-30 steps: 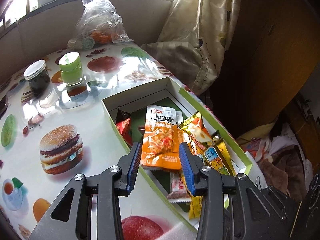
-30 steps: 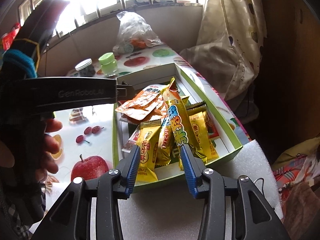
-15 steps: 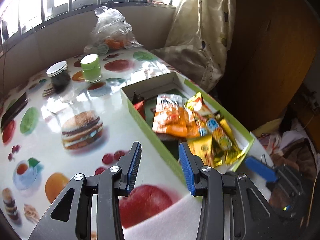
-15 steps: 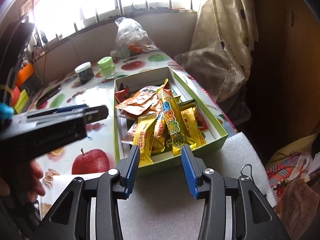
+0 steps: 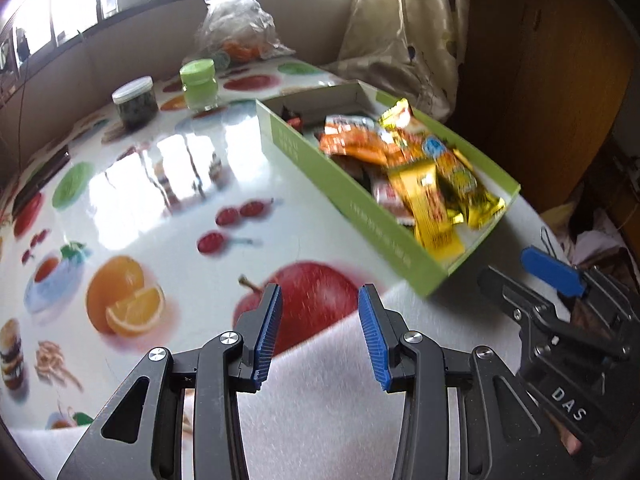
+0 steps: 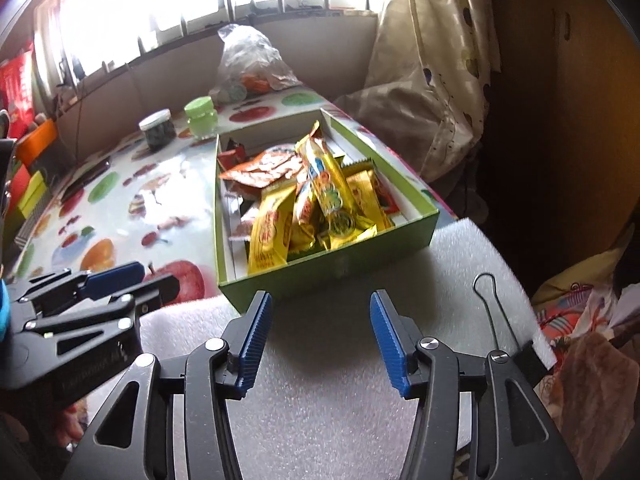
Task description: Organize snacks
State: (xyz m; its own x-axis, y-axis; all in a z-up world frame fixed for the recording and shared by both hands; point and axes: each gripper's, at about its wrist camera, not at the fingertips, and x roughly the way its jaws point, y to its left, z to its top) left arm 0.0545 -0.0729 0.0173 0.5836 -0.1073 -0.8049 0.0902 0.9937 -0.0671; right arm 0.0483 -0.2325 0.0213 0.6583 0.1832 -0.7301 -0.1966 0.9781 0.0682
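A green cardboard box (image 5: 360, 208) (image 6: 332, 268) sits on the fruit-print table, filled with several snack packets: orange pouches (image 5: 352, 146) (image 6: 264, 170) at the back, yellow bars (image 5: 432, 208) (image 6: 272, 236) at the front. My left gripper (image 5: 319, 334) hovers open and empty over the table and white foam, left of the box's near corner. My right gripper (image 6: 320, 338) is over the foam in front of the box, its jaws opening with nothing between them. Each gripper shows at the edge of the other's view.
White foam sheet (image 6: 360, 400) covers the table's near end, with a binder clip (image 6: 504, 324) on its right edge. Two jars (image 5: 134, 100) (image 5: 198, 82) and a plastic bag (image 5: 236, 32) stand at the far side. A curtain (image 6: 432, 80) hangs right of the table.
My left gripper pulled back out of the box to the near left, leaving the orange pouch in the box. My right gripper drew back a little and its jaws widened.
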